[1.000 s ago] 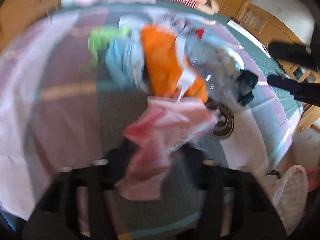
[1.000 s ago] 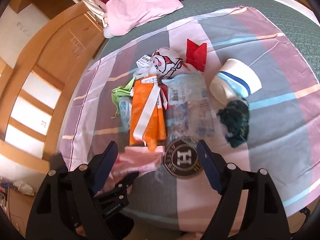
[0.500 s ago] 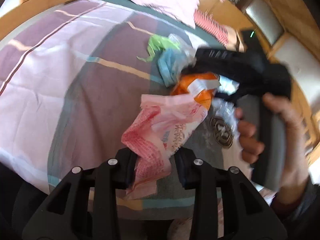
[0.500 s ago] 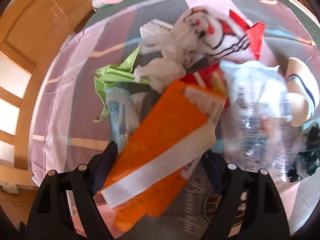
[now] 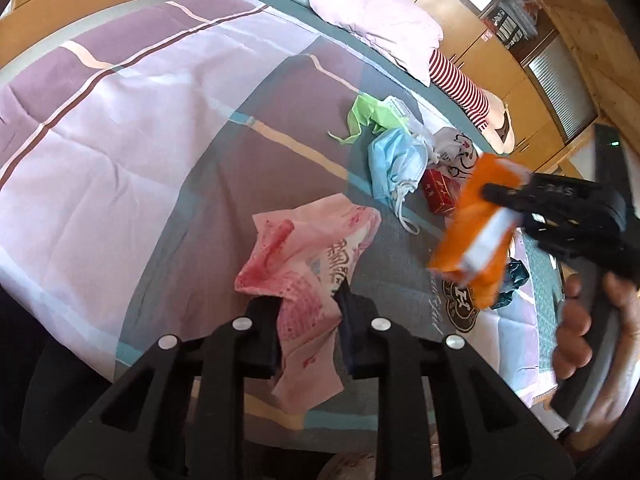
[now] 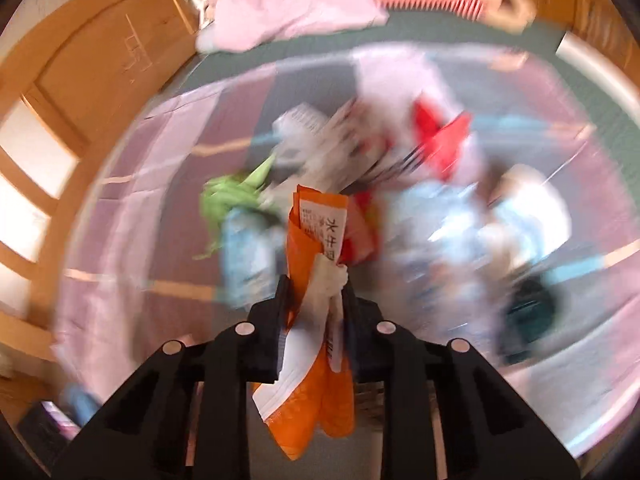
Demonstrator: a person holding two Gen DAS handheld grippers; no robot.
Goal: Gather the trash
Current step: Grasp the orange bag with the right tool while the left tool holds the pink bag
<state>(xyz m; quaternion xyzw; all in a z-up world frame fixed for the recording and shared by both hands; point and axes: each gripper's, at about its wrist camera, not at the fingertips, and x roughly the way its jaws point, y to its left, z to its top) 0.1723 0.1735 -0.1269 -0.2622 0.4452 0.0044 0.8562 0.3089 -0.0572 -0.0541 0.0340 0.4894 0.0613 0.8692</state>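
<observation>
Trash lay scattered across a bed covered with a purple, grey and teal checked sheet (image 5: pixel 132 128). A crumpled pink plastic wrapper with red print (image 5: pixel 308 276) hung between the fingers of the left tongs (image 5: pixel 308 320), lifted a little above the sheet; the jaws were closing, their pads pressed on it. To its right, an orange plastic pouch with a white label stripe (image 5: pixel 476 232) was clamped in the right tongs (image 6: pixel 314 312), whose jaws stood closed tight on it, held in a person's hand (image 5: pixel 576 320). In the right wrist view the same pouch (image 6: pixel 316 364) hung through and below the fingers, with printed characters on its label. On the sheet beyond lay a light blue face mask (image 5: pixel 394 160), a bright green scrap of plastic (image 5: pixel 370 114), a small red box (image 5: pixel 440 196), a white bag with a cartoon print (image 5: pixel 458 148) and a dark teal crumpled scrap (image 5: pixel 514 280). Farther back sat a pale lilac pillow (image 5: pixel 376 20) and a red-and-white striped soft toy (image 5: pixel 460 80). The right wrist view was heavily blurred.
</observation>
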